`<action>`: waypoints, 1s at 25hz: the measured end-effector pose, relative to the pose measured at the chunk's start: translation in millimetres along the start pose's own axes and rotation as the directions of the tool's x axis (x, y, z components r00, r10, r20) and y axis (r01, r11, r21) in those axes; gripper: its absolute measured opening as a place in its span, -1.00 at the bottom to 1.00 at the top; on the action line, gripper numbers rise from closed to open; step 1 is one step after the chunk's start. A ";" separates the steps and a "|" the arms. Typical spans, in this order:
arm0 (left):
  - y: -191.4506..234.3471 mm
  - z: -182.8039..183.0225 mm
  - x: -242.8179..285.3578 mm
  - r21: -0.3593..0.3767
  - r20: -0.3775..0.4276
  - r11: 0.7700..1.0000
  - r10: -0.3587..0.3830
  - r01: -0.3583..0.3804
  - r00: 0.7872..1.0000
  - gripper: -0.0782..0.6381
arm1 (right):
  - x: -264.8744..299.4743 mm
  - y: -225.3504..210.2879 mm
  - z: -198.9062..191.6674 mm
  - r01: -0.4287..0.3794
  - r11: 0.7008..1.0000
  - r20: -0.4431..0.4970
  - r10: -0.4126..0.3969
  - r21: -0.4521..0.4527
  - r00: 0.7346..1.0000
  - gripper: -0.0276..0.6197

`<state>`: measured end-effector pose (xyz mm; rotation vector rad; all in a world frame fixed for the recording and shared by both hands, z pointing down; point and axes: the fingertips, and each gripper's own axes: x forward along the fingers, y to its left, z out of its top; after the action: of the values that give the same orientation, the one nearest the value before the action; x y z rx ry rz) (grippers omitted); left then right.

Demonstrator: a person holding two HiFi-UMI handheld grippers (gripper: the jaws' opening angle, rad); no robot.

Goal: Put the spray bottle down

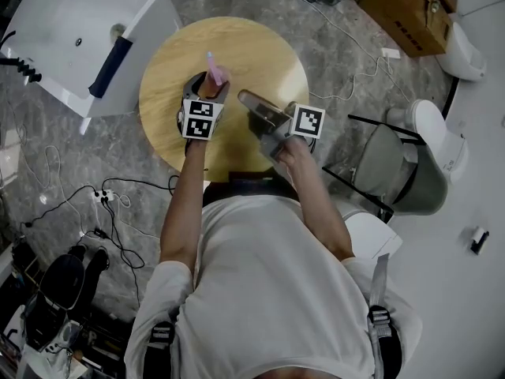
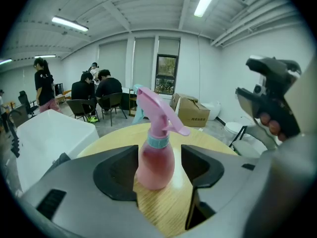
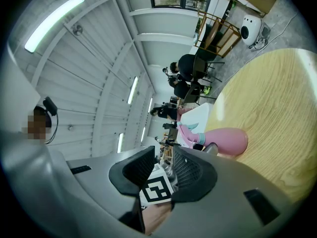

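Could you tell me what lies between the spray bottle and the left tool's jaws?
Nothing: the left gripper view shows the spray bottle standing between the left tool's jaws, only bare table in the slim gap beside it.

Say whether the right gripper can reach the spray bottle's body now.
Probably not. The left gripper has its jaws on both sides of the spray bottle standing on the table; only its top looks free for the right gripper.

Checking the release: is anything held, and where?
Nothing held. The pink spray bottle stands on the table between the parted jaws of the left gripper; right gripper empty.
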<state>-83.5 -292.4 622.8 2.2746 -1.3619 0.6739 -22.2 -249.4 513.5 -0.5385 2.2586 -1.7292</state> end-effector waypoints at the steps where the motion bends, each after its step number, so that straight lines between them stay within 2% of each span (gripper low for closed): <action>1: -0.7 -3.2 -4.0 -0.019 -0.005 1.000 -0.005 0.005 1.000 -0.07 | -0.4 1.3 -1.3 -0.001 1.000 0.001 0.001 -0.004 1.000 -0.63; 10: -12.8 -26.0 -43.0 -0.117 -0.075 0.991 -0.081 0.072 0.994 -0.08 | 1.2 12.4 -17.2 0.006 0.999 0.005 -0.006 -0.031 1.000 -0.63; 14: -25.9 -31.0 -61.3 -0.187 -0.085 0.975 -0.135 0.118 0.987 -0.08 | -3.1 17.5 -25.3 0.015 0.999 0.011 -0.015 -0.039 1.000 -0.63; 18: -34.3 -30.8 -79.5 -0.253 -0.047 0.951 -0.197 0.179 0.979 -0.08 | -2.9 21.8 -36.3 0.018 0.999 0.020 -0.017 -0.045 1.000 -0.63; 25: -49.3 -23.3 -102.7 -0.236 -0.015 0.941 -0.252 0.241 0.968 -0.08 | -3.8 33.9 -51.5 0.017 0.998 0.031 -0.015 -0.067 0.999 -0.63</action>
<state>-86.0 -185.8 576.3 2.1763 -1.0486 0.4533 -44.6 -195.0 494.6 -0.5948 2.3043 -1.6455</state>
